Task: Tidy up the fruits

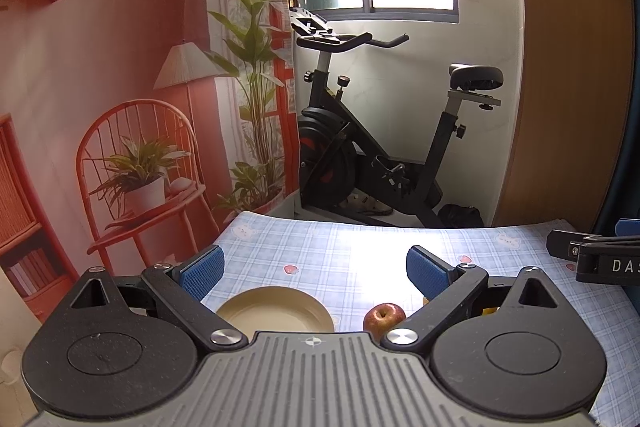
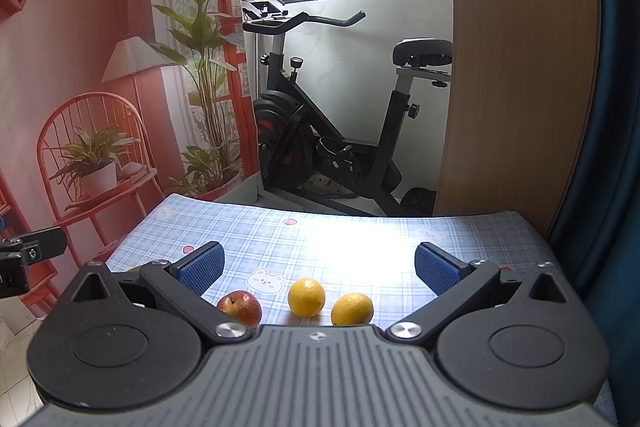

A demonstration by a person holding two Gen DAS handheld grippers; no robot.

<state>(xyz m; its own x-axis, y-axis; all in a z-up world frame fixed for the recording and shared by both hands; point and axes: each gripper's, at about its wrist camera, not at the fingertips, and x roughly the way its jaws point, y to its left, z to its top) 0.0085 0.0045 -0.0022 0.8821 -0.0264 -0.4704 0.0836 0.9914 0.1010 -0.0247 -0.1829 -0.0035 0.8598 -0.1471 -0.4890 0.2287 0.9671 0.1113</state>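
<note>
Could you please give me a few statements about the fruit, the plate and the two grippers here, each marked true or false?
1. The plate holds no fruit. True.
2. The left gripper is clamped on the apple. False: its jaws stand wide open, and the apple lies on the tablecloth.
3. Two yellow citrus fruits lie right of the apple in the right wrist view. True.
4. The right gripper is shut. False: it is open and holds nothing.
5. The apple sits on the plate. False: it lies beside the plate, to its right.
</note>
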